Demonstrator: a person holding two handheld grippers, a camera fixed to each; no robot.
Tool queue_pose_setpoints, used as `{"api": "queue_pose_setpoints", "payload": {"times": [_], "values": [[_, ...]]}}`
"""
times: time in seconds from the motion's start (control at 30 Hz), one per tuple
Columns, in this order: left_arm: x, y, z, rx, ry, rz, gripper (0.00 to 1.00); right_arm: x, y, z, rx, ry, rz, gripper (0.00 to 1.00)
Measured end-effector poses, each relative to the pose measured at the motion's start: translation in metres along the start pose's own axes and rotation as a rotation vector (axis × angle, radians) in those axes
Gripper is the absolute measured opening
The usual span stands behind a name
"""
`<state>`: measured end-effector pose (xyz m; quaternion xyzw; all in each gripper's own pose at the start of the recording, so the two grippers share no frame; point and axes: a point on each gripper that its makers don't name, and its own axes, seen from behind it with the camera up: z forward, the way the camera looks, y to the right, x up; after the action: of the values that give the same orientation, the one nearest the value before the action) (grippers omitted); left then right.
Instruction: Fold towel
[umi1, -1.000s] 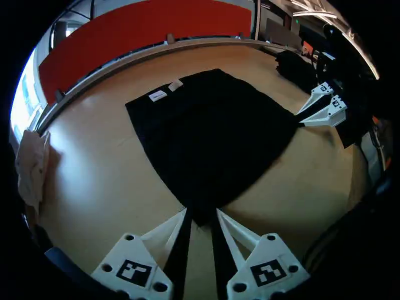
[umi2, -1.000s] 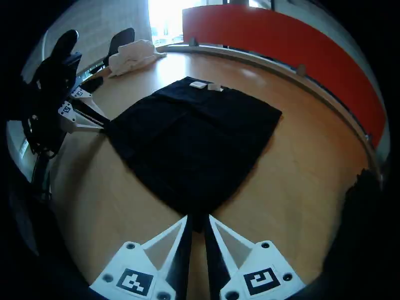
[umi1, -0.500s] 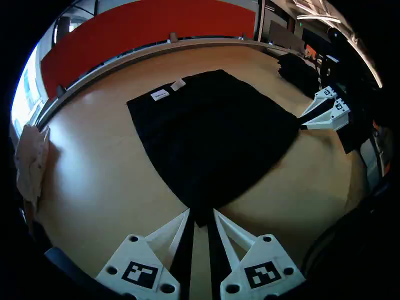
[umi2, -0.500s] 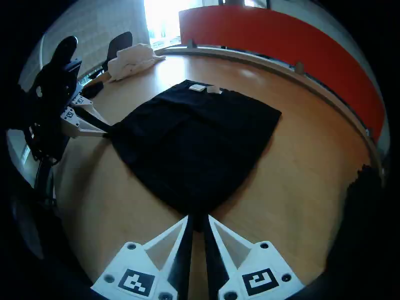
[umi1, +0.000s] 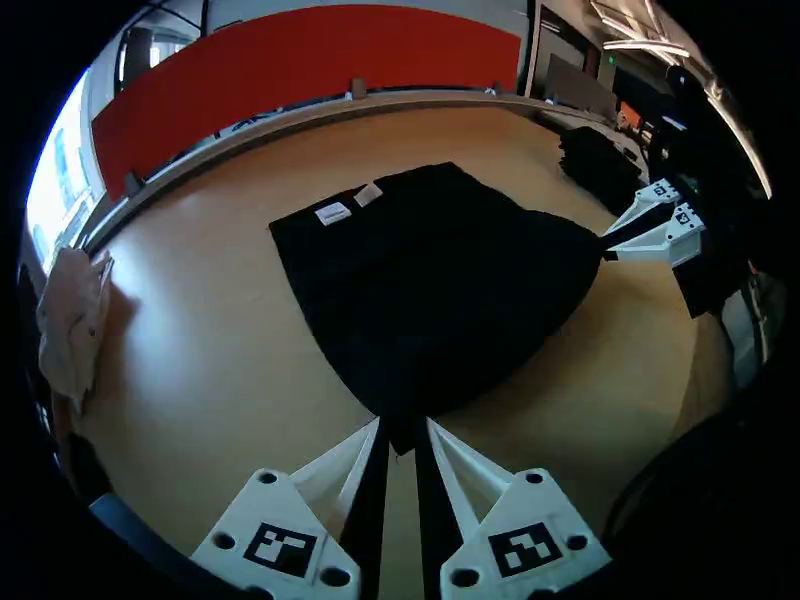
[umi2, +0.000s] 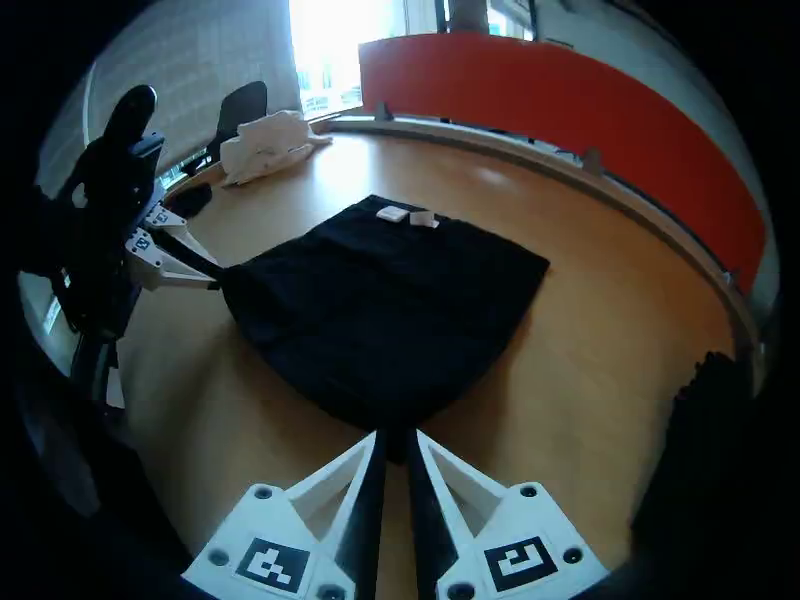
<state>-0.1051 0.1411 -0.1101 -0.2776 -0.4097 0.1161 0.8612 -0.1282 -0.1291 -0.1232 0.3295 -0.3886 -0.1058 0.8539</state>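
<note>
A black towel (umi1: 430, 270) lies spread on the wooden table (umi1: 200, 340), with two white tags (umi1: 332, 212) at its far edge. My left gripper (umi1: 400, 442) is shut on the towel's near corner in the left gripper view, and the corner is raised slightly. In that view the right gripper (umi1: 612, 243) pinches the corner at the right. In the right gripper view my right gripper (umi2: 396, 444) is shut on the near corner of the towel (umi2: 390, 310). The left gripper (umi2: 212, 277) grips the towel's left corner there. The near half of the towel hangs lifted between both grippers.
A cream cloth (umi1: 70, 320) lies at the table's left edge, seen as a pale bundle (umi2: 265, 135) by the window. A dark pile (umi1: 598, 160) rests at the far right. A red divider (umi1: 300, 70) runs behind the table. Office chairs (umi2: 240, 100) stand beyond.
Both grippers have lifted their corners and carried them forward. The towel's near edge now rises off the table, and the visible cloth looks shorter.
</note>
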Motion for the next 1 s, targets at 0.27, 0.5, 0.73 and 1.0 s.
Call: {"api": "queue_pose_setpoints", "payload": {"times": [0.27, 0.5, 0.73, 1.0], "values": [[0.012, 0.002, -0.022, 0.004, 0.009, -0.025, 0.17, 0.021, -0.005, -0.019, 0.000, 0.039, -0.012, 0.14], [0.025, 0.001, -0.040, 0.005, 0.016, -0.044, 0.17, 0.038, -0.009, -0.035, 0.000, 0.072, -0.015, 0.14], [0.036, 0.002, -0.053, 0.002, 0.031, -0.061, 0.17, 0.049, -0.012, -0.048, -0.004, 0.091, -0.024, 0.14], [0.040, 0.003, -0.059, 0.004, 0.034, -0.062, 0.17, 0.053, -0.014, -0.055, 0.001, 0.098, -0.023, 0.13]]}}
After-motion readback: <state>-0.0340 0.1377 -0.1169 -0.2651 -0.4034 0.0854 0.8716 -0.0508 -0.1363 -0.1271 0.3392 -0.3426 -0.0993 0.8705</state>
